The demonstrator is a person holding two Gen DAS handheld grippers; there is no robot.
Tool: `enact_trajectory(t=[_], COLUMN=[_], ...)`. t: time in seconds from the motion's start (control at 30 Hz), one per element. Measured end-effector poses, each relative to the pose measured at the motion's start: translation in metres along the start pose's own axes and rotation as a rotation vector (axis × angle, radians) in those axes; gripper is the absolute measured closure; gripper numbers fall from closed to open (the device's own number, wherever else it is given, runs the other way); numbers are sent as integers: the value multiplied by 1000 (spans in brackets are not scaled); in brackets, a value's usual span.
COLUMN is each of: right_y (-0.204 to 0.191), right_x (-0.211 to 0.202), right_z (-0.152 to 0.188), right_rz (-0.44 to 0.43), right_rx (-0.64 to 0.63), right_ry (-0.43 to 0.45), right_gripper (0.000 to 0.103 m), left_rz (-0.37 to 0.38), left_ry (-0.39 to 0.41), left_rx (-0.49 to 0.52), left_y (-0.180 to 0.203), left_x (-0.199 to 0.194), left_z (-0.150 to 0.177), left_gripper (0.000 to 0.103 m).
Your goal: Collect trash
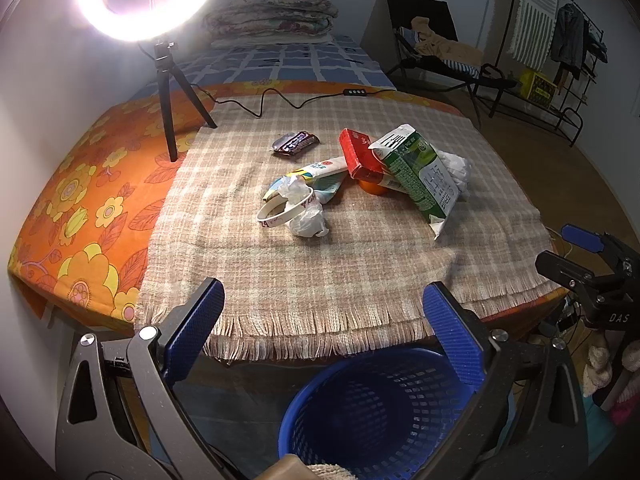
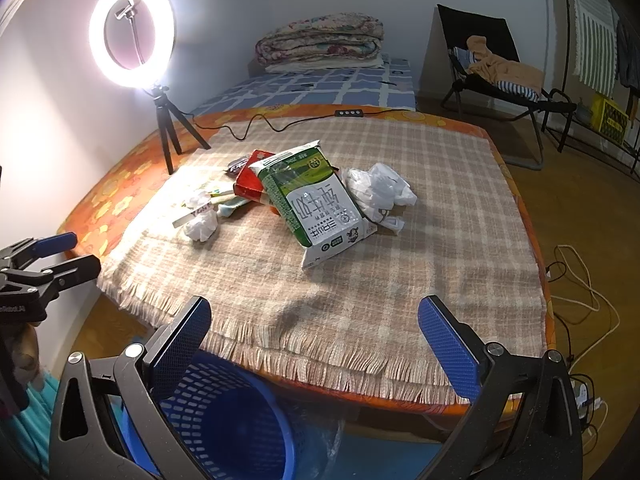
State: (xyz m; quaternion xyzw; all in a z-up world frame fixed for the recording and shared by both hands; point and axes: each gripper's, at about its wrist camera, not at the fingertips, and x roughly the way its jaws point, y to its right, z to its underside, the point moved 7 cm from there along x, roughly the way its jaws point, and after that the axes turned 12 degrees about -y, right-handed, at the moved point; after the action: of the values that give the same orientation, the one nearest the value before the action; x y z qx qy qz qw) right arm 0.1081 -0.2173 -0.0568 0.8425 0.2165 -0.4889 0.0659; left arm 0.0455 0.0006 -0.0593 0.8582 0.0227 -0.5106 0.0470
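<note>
Plaid cloth (image 1: 320, 264) on bed; trash heap at twelve o'clock: carton (image 2: 316, 204), red box (image 1: 358, 152), wrapper (image 1: 296, 143), tissues (image 2: 378, 192); bin (image 1: 376, 408) at six, apparently empty; we hold left gripper (image 1: 323, 322) and right gripper (image 2: 315, 338) wide open, holding nothing; all collecting remains.

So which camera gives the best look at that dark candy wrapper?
The left wrist view: the candy wrapper lies fully exposed on the plaid cloth. In the right wrist view only a sliver shows behind the red box.
</note>
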Motion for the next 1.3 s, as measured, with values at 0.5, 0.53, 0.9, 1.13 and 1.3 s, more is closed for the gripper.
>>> enact_trajectory(t=[0.5,0.53,0.9,1.13,1.3], right_y=[-2,-2,-2,-1,0], right_x=[1,1,2,4,6], right_z=[1,1,1,1,2], right_rz=[11,13,5,-4,-4], right_rx=[-2,-3,-6,-4,0], right_ry=[1,1,-2,-7,-5], right_gripper=[1,1,1,1,1], left_rz=[-1,-1,1,-2,-5], left_ry=[-4,-4,-3,-4,-6], left_rx=[-3,-4,-11,-24,-24], left_y=[0,-1,-5,-10,-11], left_x=[2,2,4,6,7], left_z=[0,0,0,0,0], left_gripper=[1,1,1,1,2])
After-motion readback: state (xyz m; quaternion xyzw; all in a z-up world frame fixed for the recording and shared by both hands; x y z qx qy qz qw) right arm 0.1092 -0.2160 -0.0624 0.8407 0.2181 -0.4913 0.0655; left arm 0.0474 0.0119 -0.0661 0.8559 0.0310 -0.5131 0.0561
